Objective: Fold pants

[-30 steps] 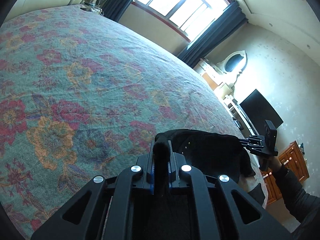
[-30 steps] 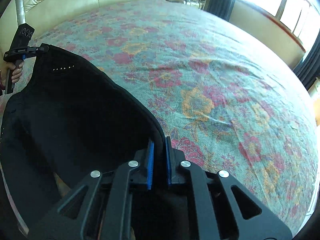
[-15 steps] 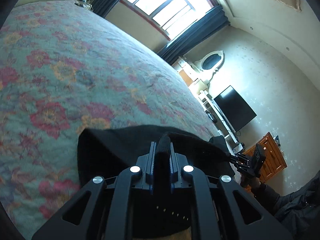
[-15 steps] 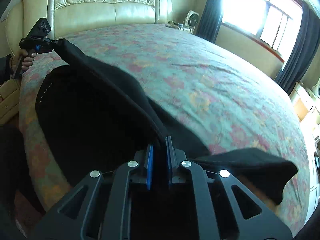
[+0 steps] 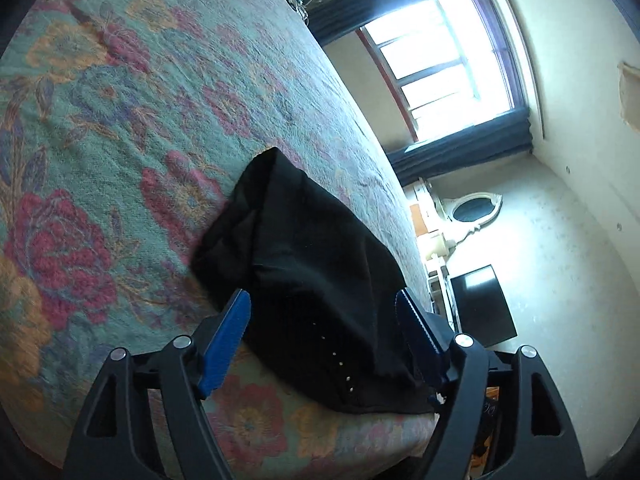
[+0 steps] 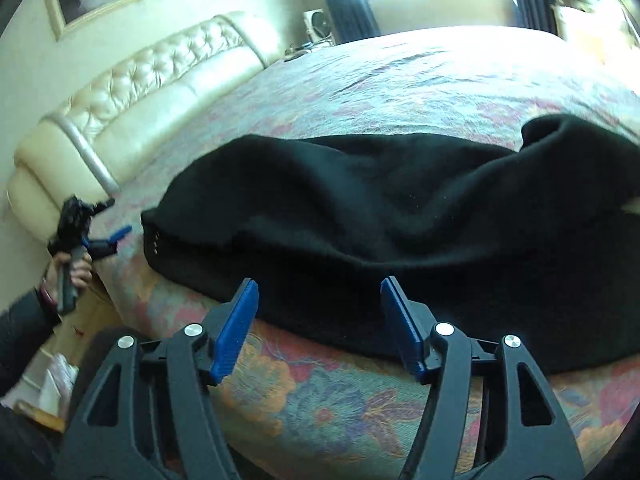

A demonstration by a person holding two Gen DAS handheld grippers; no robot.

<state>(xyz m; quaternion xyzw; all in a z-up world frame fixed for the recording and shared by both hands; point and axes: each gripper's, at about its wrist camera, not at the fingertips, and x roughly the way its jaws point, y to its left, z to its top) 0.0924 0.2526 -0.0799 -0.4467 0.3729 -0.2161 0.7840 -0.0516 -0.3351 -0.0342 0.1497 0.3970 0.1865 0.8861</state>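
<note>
- Near the edge of the bed (image 5: 120, 128), on its flowered cover, the black pants (image 5: 320, 280) lie in a soft doubled heap, waistband end toward the hand-held grippers.
- Left hand-held gripper (image 5: 324, 320): its jaws have just been opening, and now the blue pads stand wide apart, one on each side of the cloth, pressing on nothing. The pants lie between them, let go.
- Right hand-held gripper (image 6: 318, 312): same story, jaws just opened, blue pads apart, the near hem of the pants (image 6: 400, 220) in the gap but not pinched.
- In the right wrist view the left hand-held gripper (image 6: 110, 236) shows off to the side, jaws spread, just clear of the cloth's corner.
- My read: one fold is laid down and released, so this is the moment between folds.
- The heap looks lumpy, with a raised ridge across the middle and a loose flap at the far right.
- Next, I reckon: pick fresh corners at one end, pinch through all layers, then carry that end over, or smooth the ridge first.
</note>
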